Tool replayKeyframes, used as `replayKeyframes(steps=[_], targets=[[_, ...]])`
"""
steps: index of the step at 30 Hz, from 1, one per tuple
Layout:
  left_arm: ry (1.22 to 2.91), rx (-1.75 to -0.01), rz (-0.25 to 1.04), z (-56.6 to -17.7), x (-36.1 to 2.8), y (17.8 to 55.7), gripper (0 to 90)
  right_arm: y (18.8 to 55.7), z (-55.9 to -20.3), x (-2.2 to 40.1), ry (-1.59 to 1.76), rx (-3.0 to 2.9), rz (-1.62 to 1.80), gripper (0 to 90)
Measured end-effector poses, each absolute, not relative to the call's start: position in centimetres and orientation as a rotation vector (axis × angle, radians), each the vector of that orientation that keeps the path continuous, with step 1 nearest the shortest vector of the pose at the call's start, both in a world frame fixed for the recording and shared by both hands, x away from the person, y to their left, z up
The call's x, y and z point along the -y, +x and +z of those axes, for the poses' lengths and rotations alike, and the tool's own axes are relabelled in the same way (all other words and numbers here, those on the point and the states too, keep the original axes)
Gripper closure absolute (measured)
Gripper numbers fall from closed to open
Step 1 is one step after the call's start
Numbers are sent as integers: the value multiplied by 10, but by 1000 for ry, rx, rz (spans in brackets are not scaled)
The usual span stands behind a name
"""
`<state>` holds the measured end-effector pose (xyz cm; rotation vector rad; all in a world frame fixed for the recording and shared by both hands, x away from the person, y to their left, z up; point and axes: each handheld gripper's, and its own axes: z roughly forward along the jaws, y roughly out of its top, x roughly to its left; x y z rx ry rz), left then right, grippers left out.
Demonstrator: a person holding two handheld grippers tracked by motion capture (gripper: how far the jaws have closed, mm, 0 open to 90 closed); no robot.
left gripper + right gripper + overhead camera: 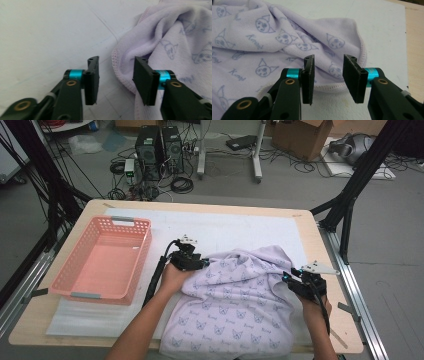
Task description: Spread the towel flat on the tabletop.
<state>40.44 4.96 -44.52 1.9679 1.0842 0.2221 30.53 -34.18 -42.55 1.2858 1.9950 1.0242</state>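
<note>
A lilac towel point(235, 305) printed with small cat faces lies crumpled on the white mat, reaching the table's near edge. My left gripper point(192, 261) is at the towel's upper left corner. In the left gripper view its jaws point(115, 80) stand open, with the towel's stitched hem point(120, 75) running between them and touching neither pad. My right gripper point(296, 282) is at the towel's right edge. In the right gripper view it point(328, 77) stands open just above the hem of the towel point(249, 37), with nothing pinched.
A pink plastic basket point(144, 251) stands empty on the left side of the table. A white mat point(225, 227) covers most of the wooden tabletop point(320, 250). Computers, cables and boxes lie on the floor beyond the far edge.
</note>
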Motion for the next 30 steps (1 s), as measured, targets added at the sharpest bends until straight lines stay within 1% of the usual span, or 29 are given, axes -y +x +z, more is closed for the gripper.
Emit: replayKeyframes(steps=[1, 2, 3, 5, 6, 7, 8, 9, 11, 12, 16, 19, 21, 22, 24, 25, 26, 29, 30], targets=[[1969, -1088, 228, -447, -47, 404, 458, 305, -425, 342, 1285, -1992, 1027, 610], [1970, -1082, 244, -446, -44, 404, 453, 304, -425, 343, 1280, -1989, 1031, 610], [1963, -1081, 231, -447, -42, 404, 463, 304, -425, 343, 1278, -1987, 1038, 610], [2015, -1054, 275, -445, -34, 404, 472, 303, -425, 344, 1283, -1980, 1043, 610], [2034, -1020, 268, -445, -29, 404, 503, 303, -425, 345, 1284, -1977, 1044, 610], [2067, -984, 282, -444, -24, 403, 568, 303, -425, 345, 1283, -1978, 1047, 610], [2098, -958, 329, -444, -18, 402, 577, 303, -425, 345, 1283, -1976, 1049, 610], [2120, -932, 350, -443, -15, 402, 664, 303, -425, 345, 1287, -1977, 1051, 609], [2131, -939, 322, -441, -14, 408, 815, 303, -425, 345, 1276, -1979, 1056, 609], [2134, -947, 343, -439, -15, 412, 825, 302, -425, 345, 1278, -1983, 1058, 610], [2055, -1055, 420, -433, -32, 432, 841, 300, -425, 346, 1274, -1977, 1071, 609], [1976, -1148, 513, -429, -48, 446, 842, 298, -426, 346, 1284, -1970, 1077, 609], [1908, -1227, 561, -426, -62, 455, 829, 298, -428, 346, 1283, -1979, 1070, 611], [1856, -1270, 556, -425, -67, 457, 800, 298, -428, 345, 1282, -1978, 1067, 613], [1802, -1326, 493, -426, -75, 459, 652, 297, -428, 343, 1266, -1965, 1067, 618], [1807, -1336, 464, -426, -76, 458, 565, 296, -427, 343, 1261, -1963, 1069, 618], [1822, -1320, 452, -427, -76, 456, 507, 296, -427, 343, 1264, -1962, 1074, 618], [1846, -1263, 411, -428, -73, 445, 486, 297, -428, 343, 1269, -1962, 1077, 618], [1872, -1245, 384, -429, -70, 441, 499, 296, -428, 342, 1269, -1964, 1075, 617]])
